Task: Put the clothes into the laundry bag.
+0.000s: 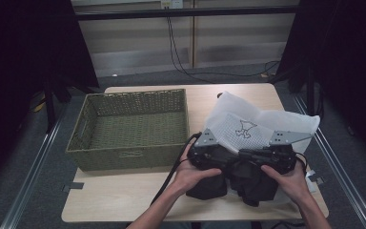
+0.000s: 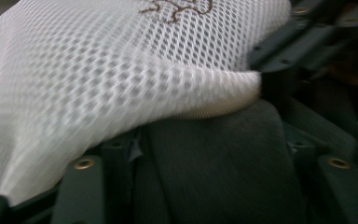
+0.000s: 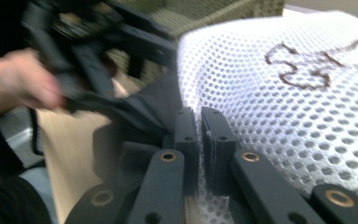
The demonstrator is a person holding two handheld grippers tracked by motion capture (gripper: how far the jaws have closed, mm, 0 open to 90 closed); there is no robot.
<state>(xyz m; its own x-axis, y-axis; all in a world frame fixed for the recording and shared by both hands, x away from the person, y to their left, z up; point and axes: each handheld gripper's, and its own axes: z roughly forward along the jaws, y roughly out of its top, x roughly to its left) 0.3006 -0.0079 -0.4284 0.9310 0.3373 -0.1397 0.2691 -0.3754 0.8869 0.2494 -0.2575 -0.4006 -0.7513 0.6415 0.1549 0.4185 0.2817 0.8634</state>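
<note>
At the left of the worktop (image 1: 124, 200) we note an olive woven basket (image 1: 133, 129), with nothing visible inside it. To its right, at the near edge, lies the white mesh laundry bag (image 1: 248, 126), its brown embroidered mark upward, with a dark garment (image 1: 240, 183) bunched at its near opening, beneath both hands.

Left gripper (image 1: 209, 152): in the left gripper view its jaws stand spread, the dark cloth lying between them and the bag's rolled hem (image 2: 223, 105) draped across; the pads do not press. Right gripper (image 3: 199, 140): jaws pressed together at the mesh edge; we cannot tell whether any fabric is caught between them.

Our assessment: both items are light, limp and without stiffness. The mesh will sag and fold wherever it is unsupported, and the garment will trail and snag. The best hold on the bag is the thickened hem at the mouth, taken on both sides to keep it open. The garment should be pinched on a gathered fold, not on a single layer.
</note>
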